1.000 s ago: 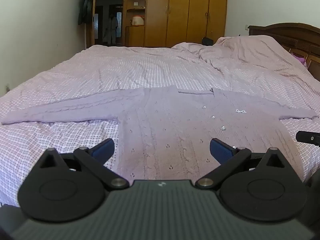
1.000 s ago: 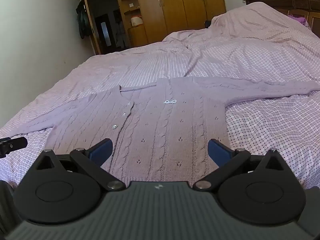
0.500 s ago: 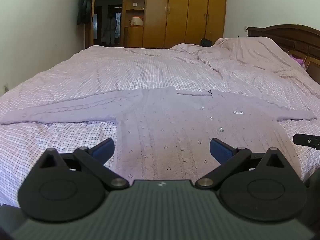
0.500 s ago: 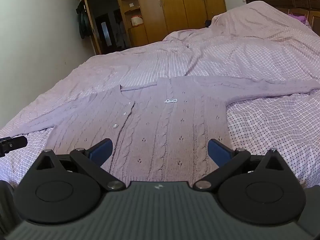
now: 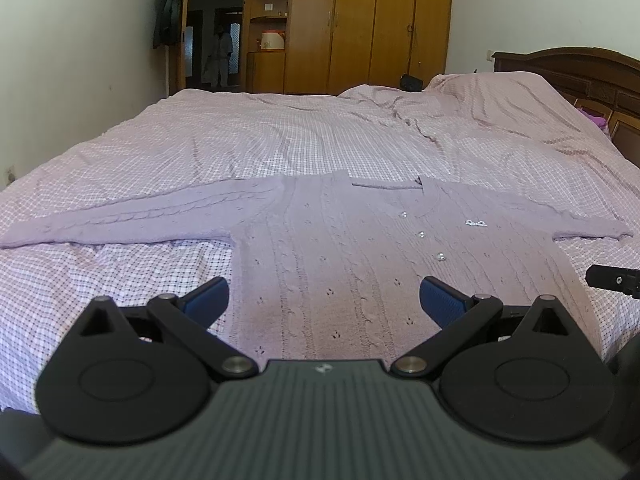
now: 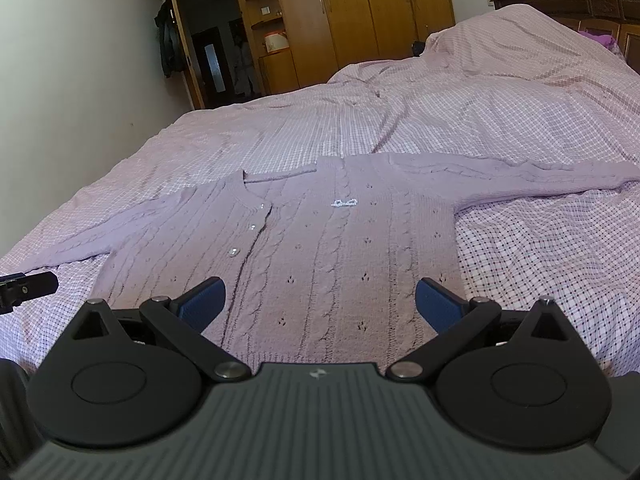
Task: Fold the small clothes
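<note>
Cardigan (image 5: 340,264) lies flat, face up, on the bed (image 5: 280,136), sleeves spread left and right, presumably laid out for folding. Left gripper (image 5: 322,300) and right gripper (image 6: 318,300) hover at its near hem, jaws wide apart, holding nothing.

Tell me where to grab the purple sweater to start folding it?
Probably a sleeve end. The sweater lies flat, buttons up, sleeves stretched out sideways. The right hand-held gripper, open, could come in from the right, pinch the right sleeve near its cuff edge, and carry it across the chest. The thin flat knit suits an edge pinch.
</note>
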Motion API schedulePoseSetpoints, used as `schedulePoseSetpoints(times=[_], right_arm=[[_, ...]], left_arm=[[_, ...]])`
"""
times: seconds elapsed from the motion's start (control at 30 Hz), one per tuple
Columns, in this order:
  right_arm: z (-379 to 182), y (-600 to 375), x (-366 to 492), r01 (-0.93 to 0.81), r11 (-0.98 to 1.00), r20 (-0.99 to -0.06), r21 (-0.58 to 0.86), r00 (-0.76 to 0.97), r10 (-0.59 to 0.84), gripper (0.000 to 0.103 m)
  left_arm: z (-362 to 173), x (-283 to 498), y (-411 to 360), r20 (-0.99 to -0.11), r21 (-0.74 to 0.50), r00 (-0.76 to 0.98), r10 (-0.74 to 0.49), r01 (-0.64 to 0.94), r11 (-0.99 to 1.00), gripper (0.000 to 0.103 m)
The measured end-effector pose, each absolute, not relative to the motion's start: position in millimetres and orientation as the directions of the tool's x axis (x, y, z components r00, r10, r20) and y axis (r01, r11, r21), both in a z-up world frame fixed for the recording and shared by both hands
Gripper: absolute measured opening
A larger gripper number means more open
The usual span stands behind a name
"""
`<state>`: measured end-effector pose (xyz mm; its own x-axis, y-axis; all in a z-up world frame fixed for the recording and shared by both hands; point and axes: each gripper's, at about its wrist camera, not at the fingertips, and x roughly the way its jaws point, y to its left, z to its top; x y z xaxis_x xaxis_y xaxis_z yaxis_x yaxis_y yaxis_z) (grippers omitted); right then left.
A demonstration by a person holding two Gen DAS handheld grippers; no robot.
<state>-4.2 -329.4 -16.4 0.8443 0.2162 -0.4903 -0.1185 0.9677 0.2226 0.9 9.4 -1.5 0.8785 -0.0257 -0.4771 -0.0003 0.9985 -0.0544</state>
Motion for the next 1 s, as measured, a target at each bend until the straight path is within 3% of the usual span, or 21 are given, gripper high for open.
schedulePoseSetpoints(times=[1.0], right_arm=[[-17,-318,0,-0.131,0.969,-0.503,0.211,0.835,0.223,0.103]], left_arm=[[-4,6,9,-0.492,-0.066,0.870,-0.024,-0.009,0.998,0.103]])
